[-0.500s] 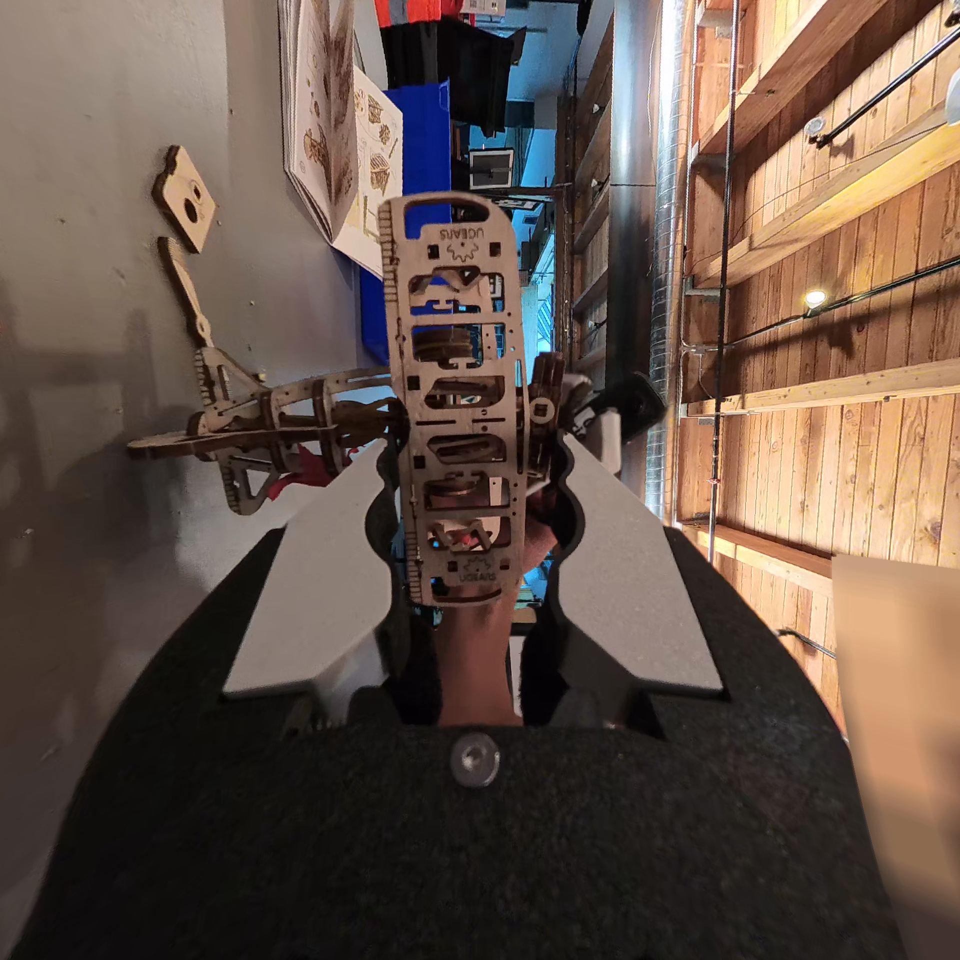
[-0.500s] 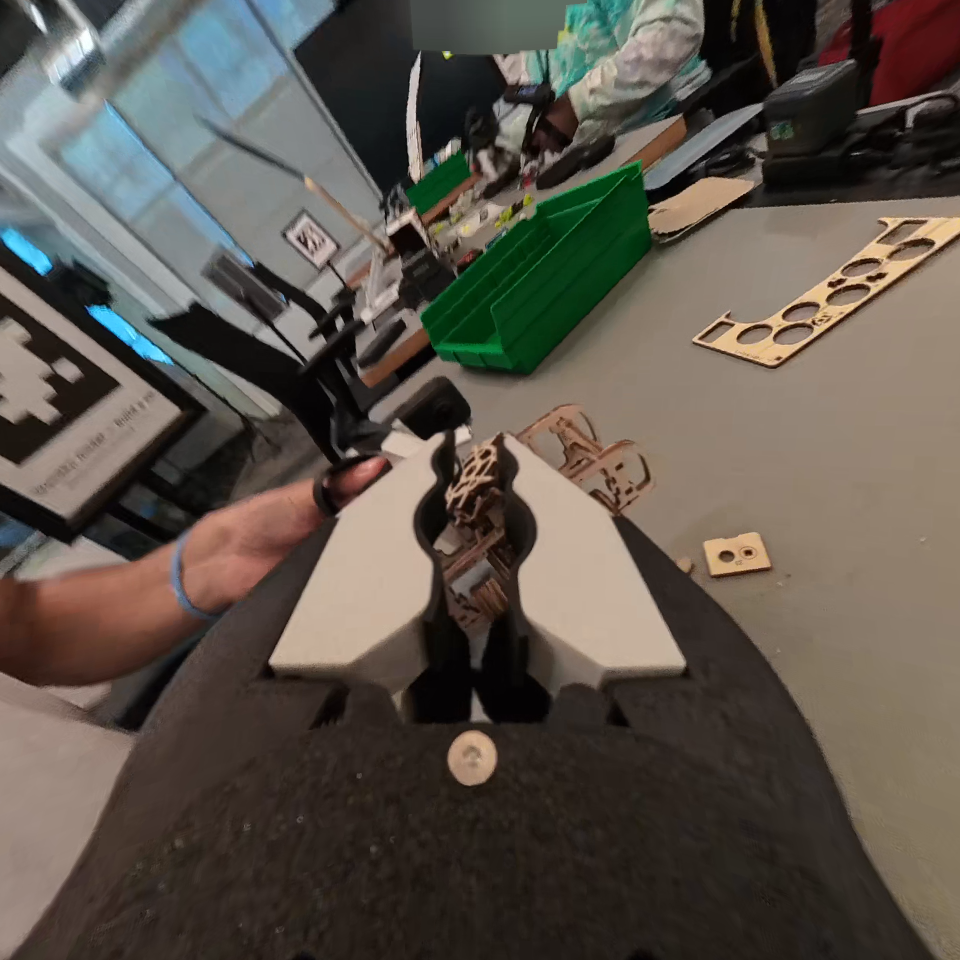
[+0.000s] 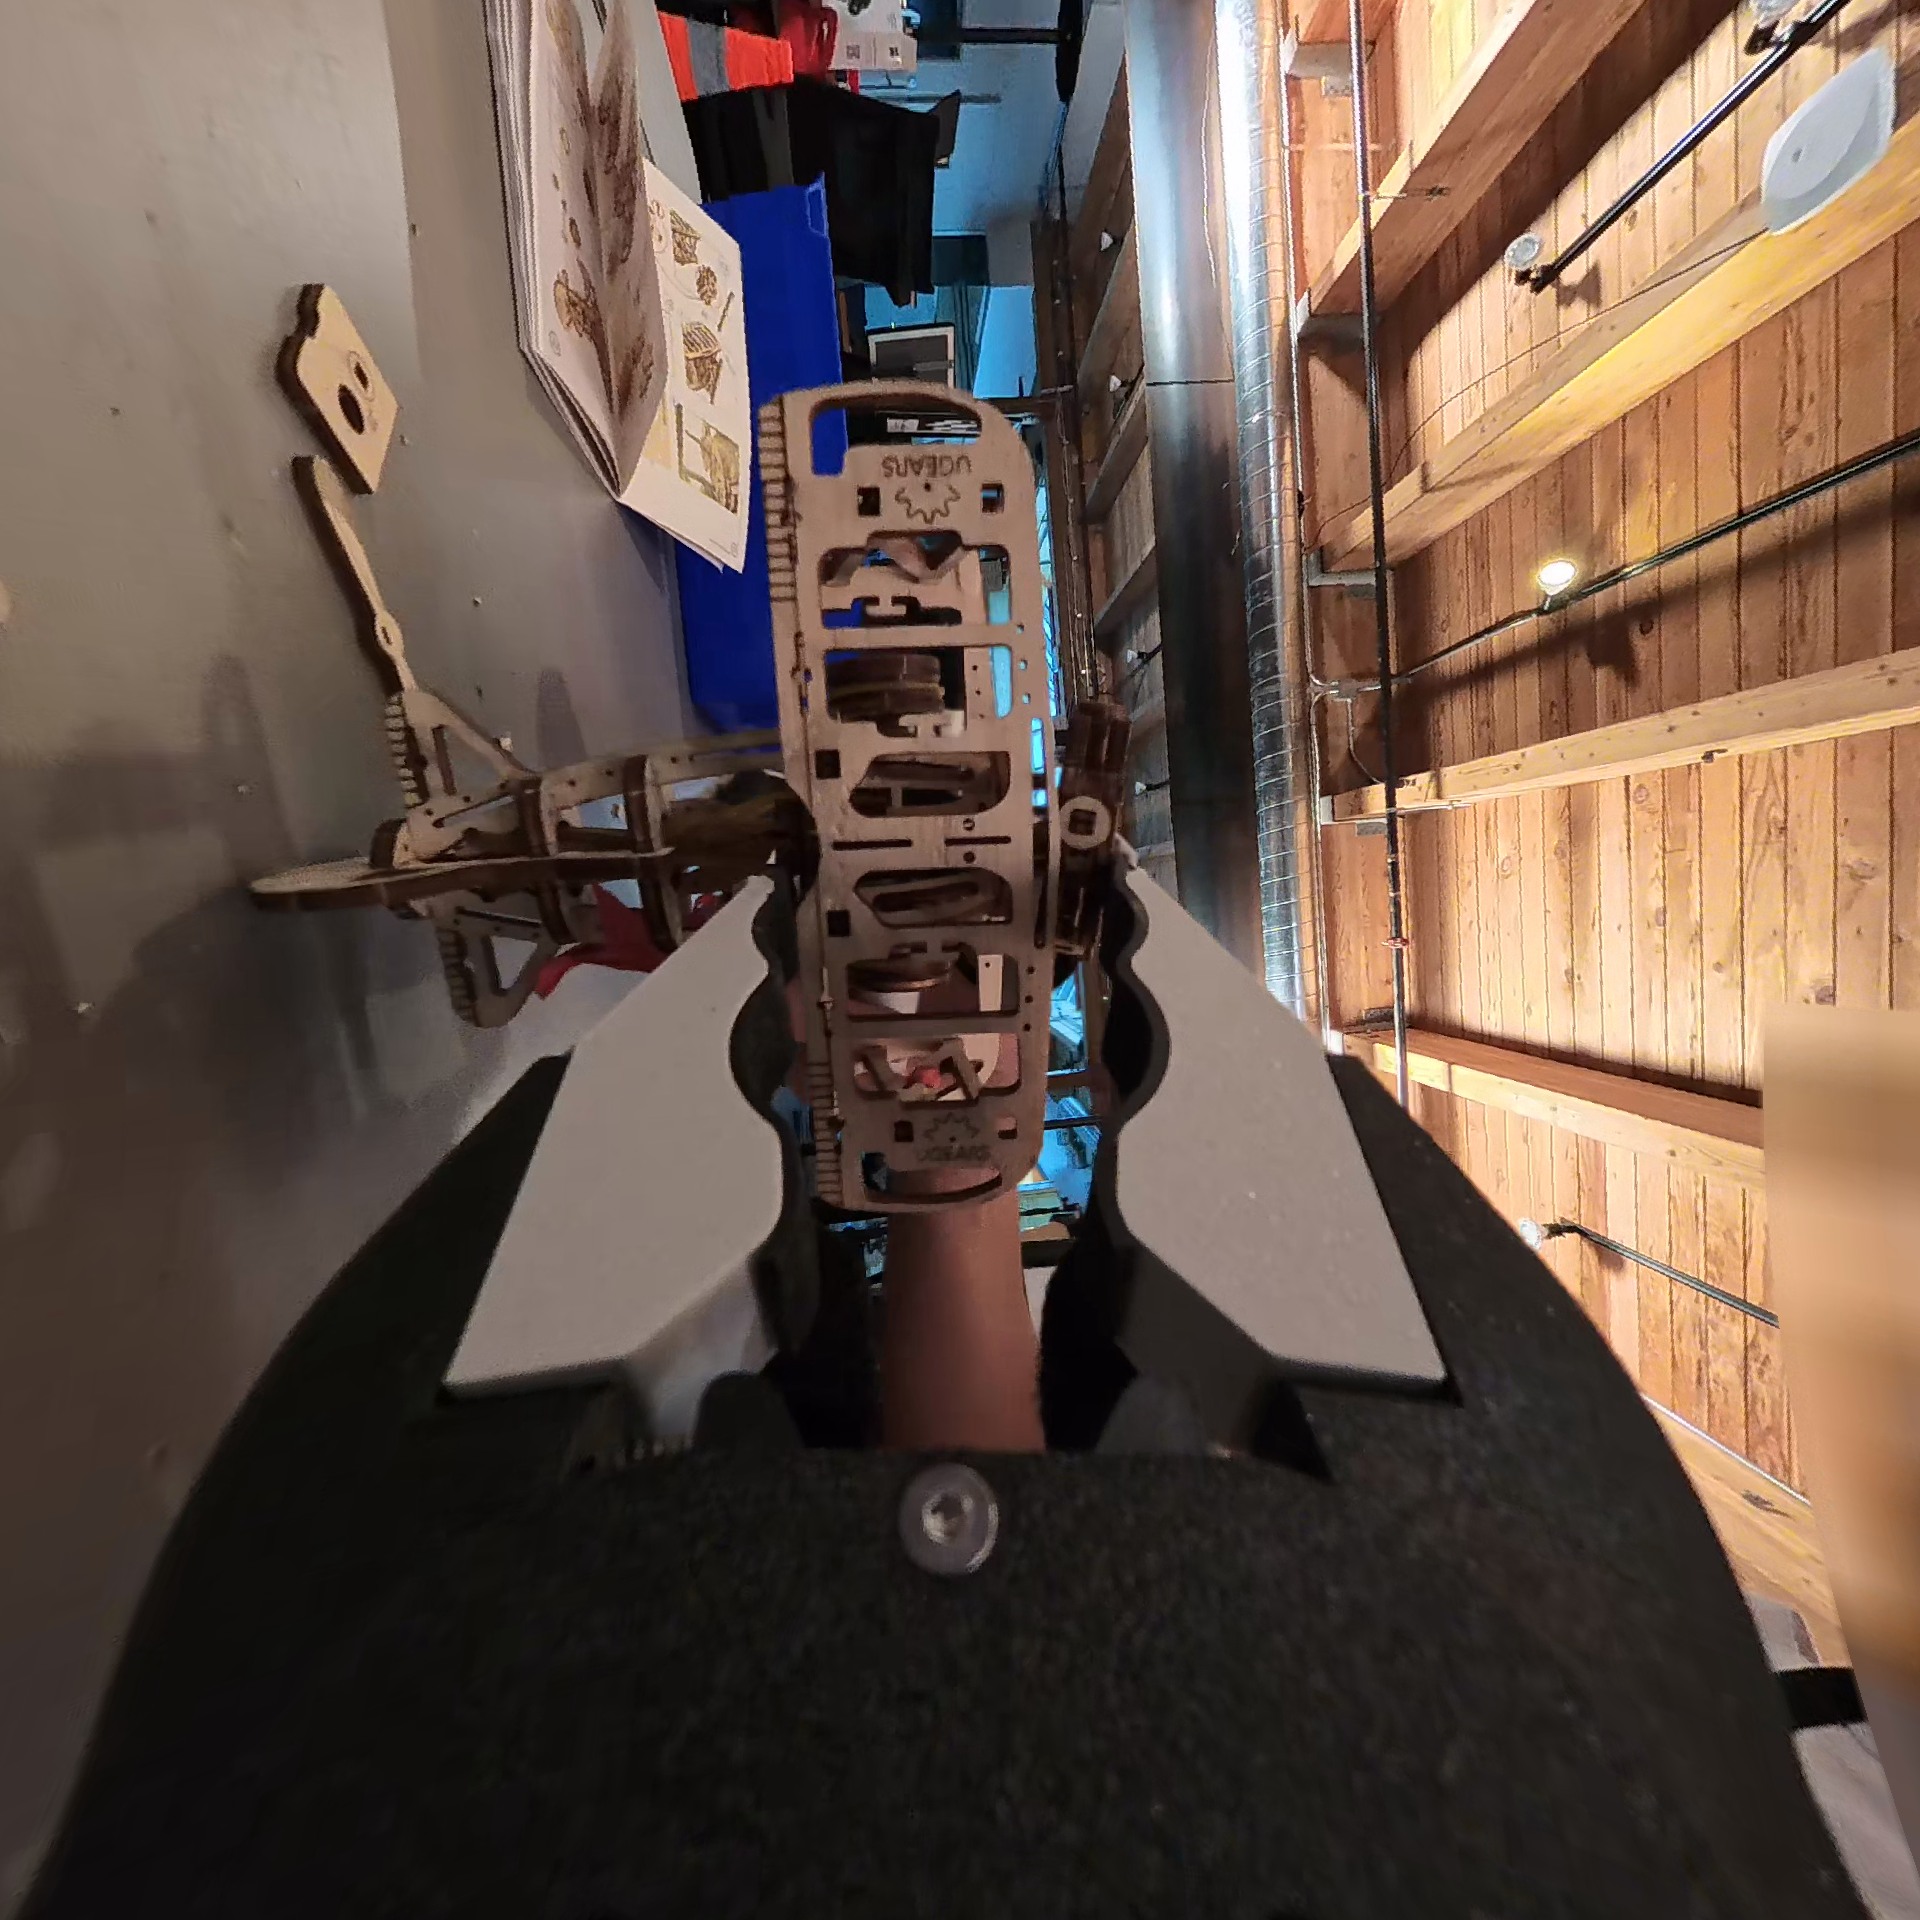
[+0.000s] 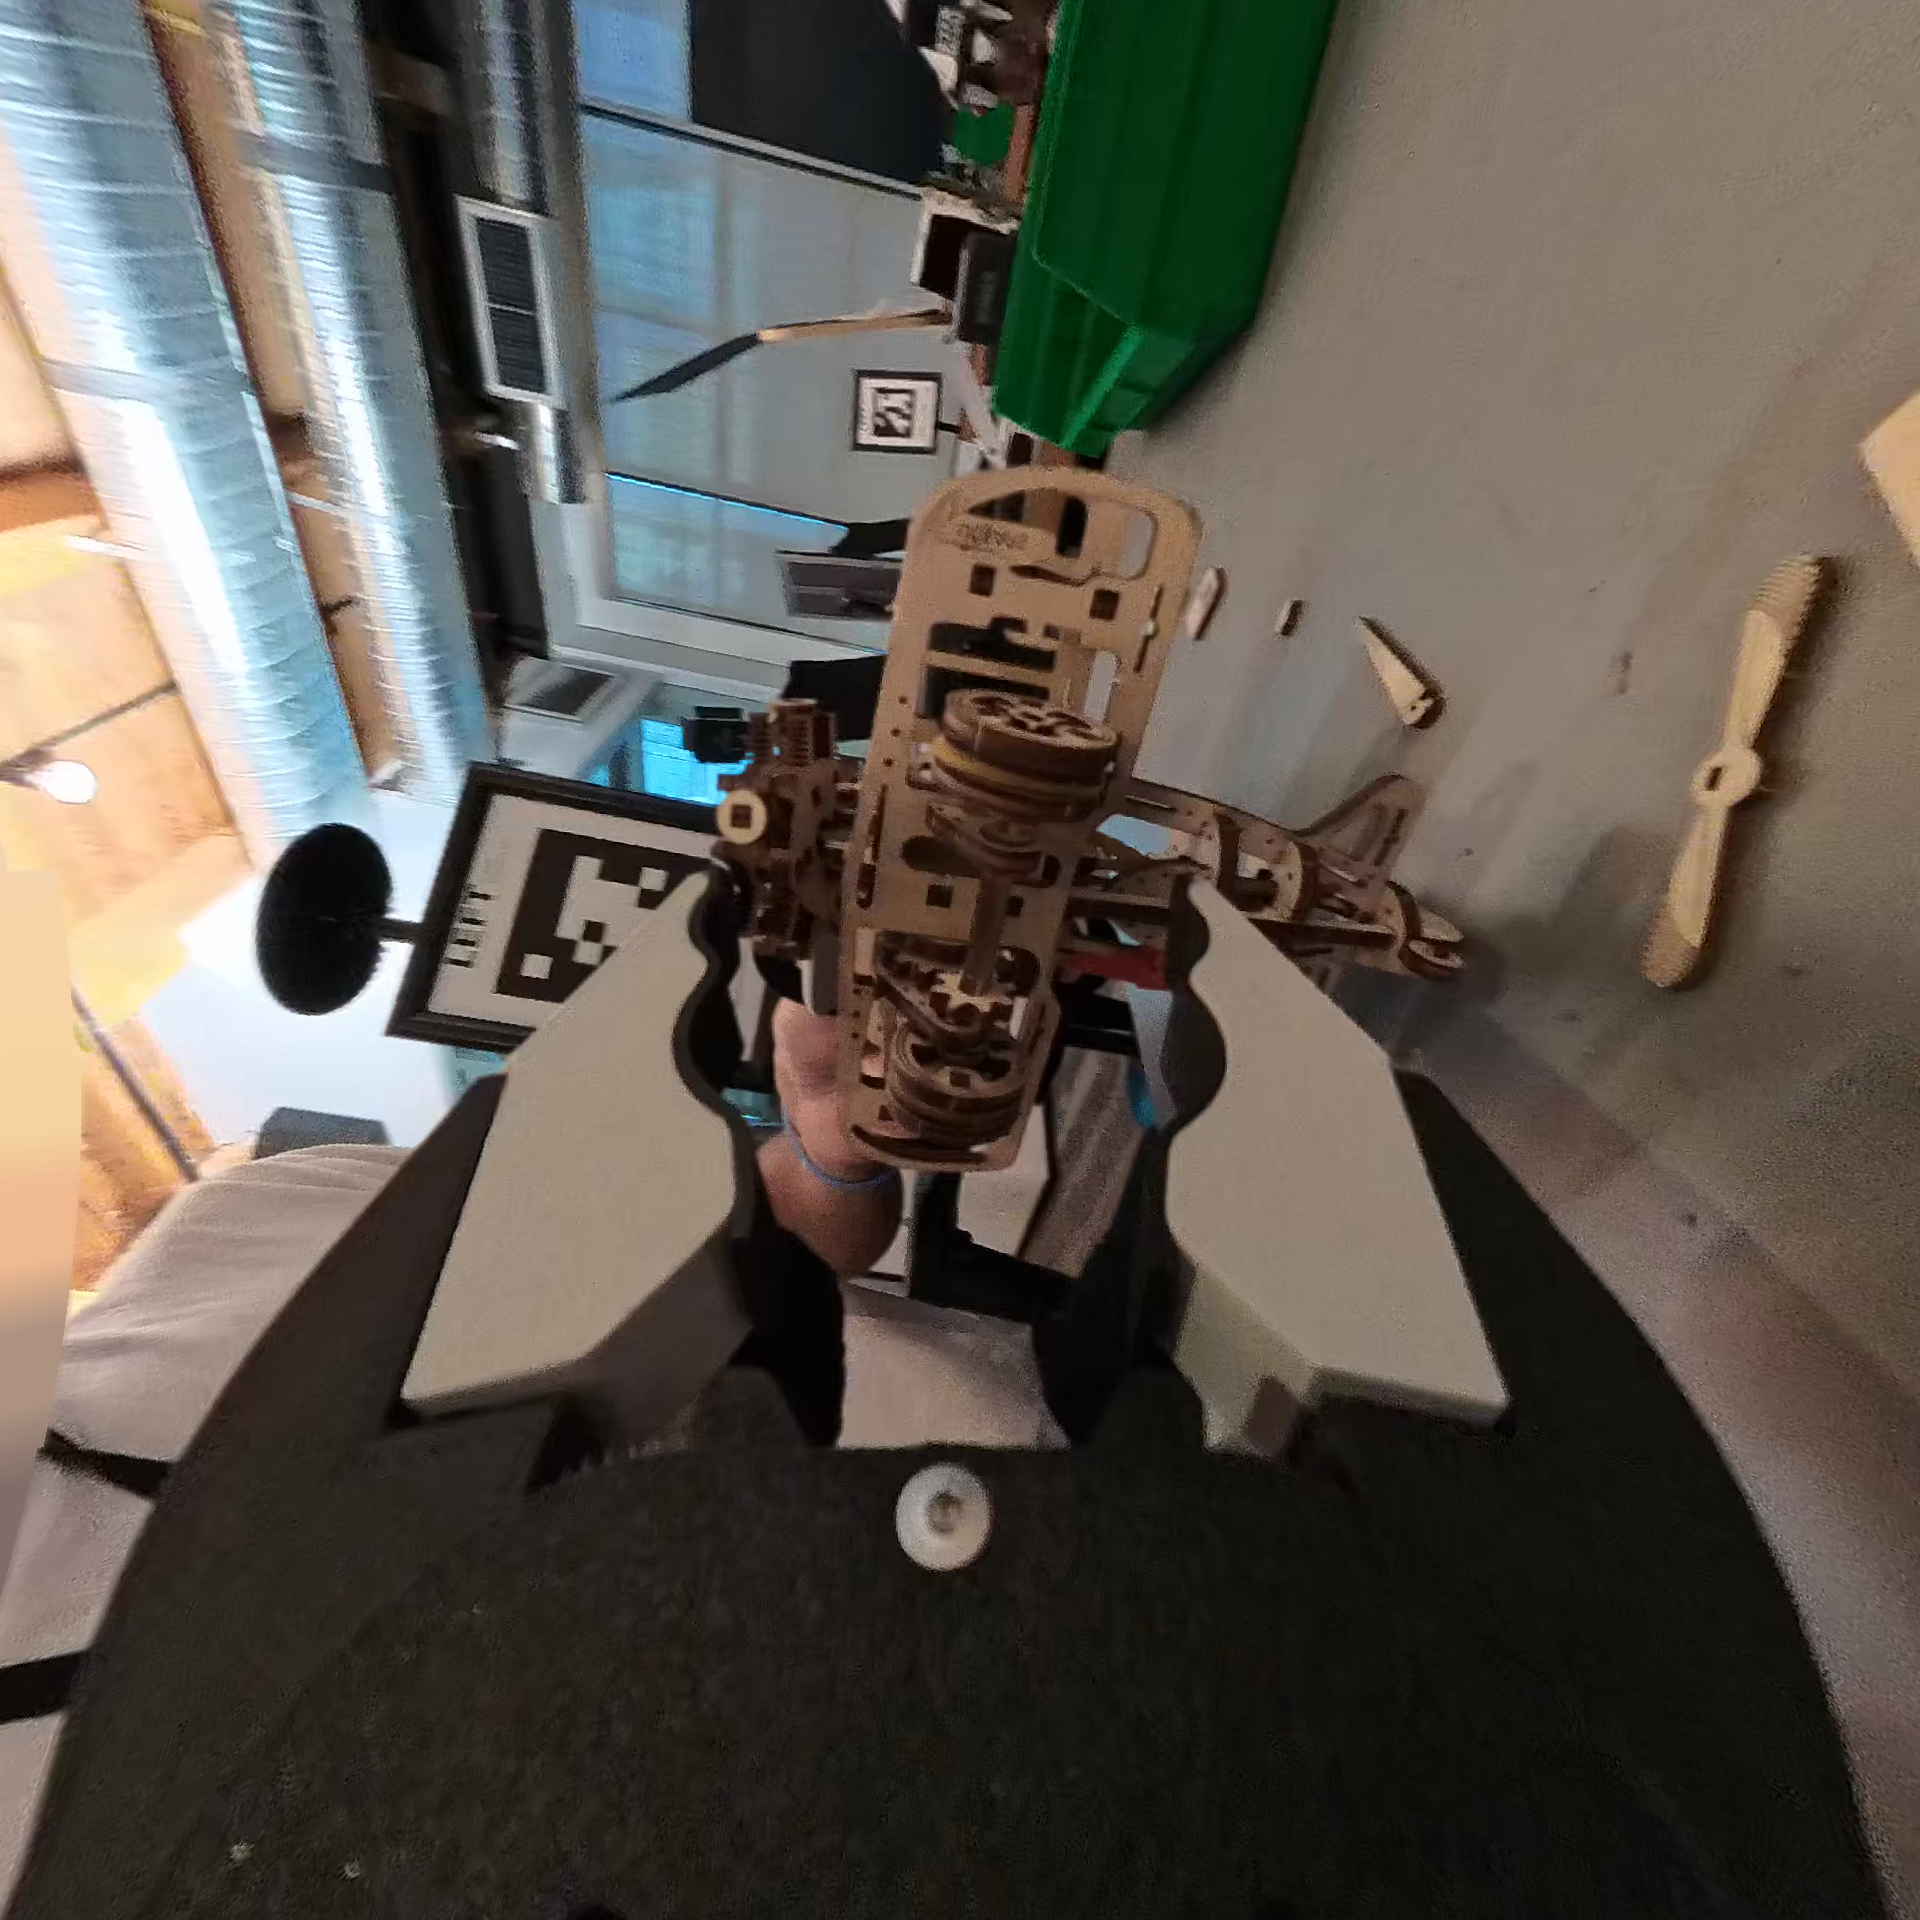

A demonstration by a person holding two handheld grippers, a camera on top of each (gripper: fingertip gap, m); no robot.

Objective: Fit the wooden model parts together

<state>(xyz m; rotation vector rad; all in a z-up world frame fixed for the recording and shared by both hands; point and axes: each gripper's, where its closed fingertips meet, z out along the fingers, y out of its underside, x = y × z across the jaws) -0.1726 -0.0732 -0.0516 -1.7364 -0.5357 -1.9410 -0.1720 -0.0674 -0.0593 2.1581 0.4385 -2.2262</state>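
In the left wrist view, the left gripper (image 3: pixel 940 914) has its jaws closed on the wooden airplane model (image 3: pixel 904 831), gripping it around the middle, behind the flat wing plate that faces the camera. The fuselage and tail of the model run away from the wing plate toward the grey table (image 3: pixel 187 623). Beside the tail, two loose wooden parts lie on the table: a small plate with holes (image 3: pixel 338 384) and a long thin strip (image 3: pixel 348 566). An open instruction booklet (image 3: pixel 634 301) lies beyond them, farther from the model.

In the right wrist view, the right gripper (image 4: pixel 945 914) has its jaws spread wide; they stand on both sides of the model (image 4: pixel 987 831), and it is not clear that they touch it. The wheels and the engine block are already fitted to the model. A wooden propeller (image 4: pixel 1725 774) lies on the table well apart from the model, and a few small wooden pieces (image 4: pixel 1397 670) lie between them. A green bin (image 4: pixel 1122 208) stands farther back.

Judging from this, most of the airplane is built. The propeller and the small loose parts seem not yet mounted, so the last fitting steps are left.
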